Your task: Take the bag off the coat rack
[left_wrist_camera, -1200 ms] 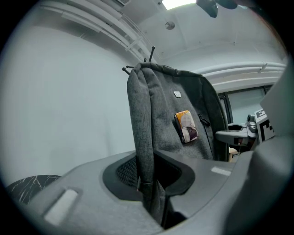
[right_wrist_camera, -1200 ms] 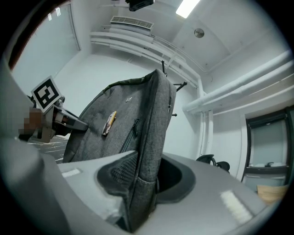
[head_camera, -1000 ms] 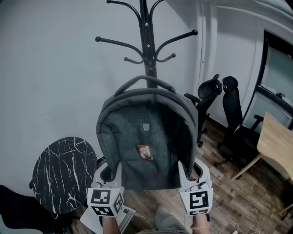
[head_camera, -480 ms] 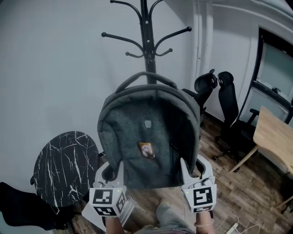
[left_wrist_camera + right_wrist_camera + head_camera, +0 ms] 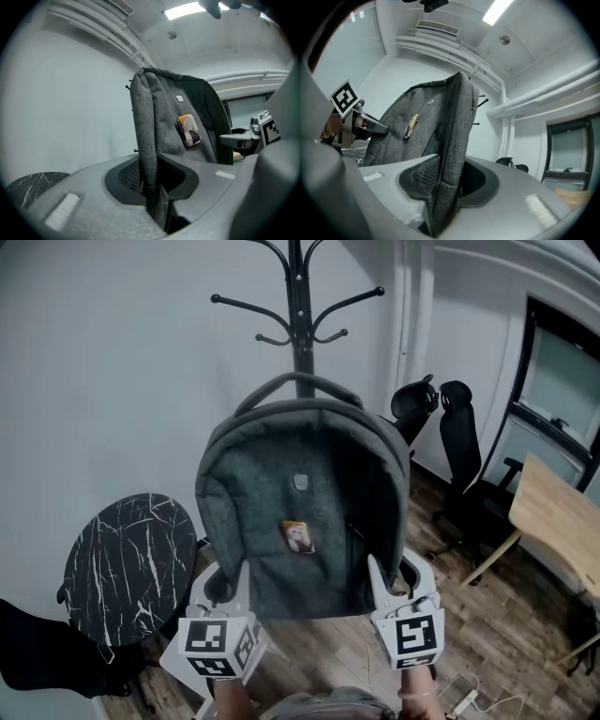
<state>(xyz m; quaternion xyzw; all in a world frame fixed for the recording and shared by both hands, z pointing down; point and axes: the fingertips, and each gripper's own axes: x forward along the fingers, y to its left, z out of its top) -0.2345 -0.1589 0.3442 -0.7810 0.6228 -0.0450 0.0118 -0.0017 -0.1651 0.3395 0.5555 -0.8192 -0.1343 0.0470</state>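
White walls back the black coat rack (image 5: 298,324). In front of its pole and below its hooks, the grey bag (image 5: 300,474) stands upright. The left gripper (image 5: 225,589) pinches the bag's left edge, and the right gripper (image 5: 398,582) pinches its right. A small picture badge (image 5: 298,536) on the bag's front may carry lettering, but it is too small to read.
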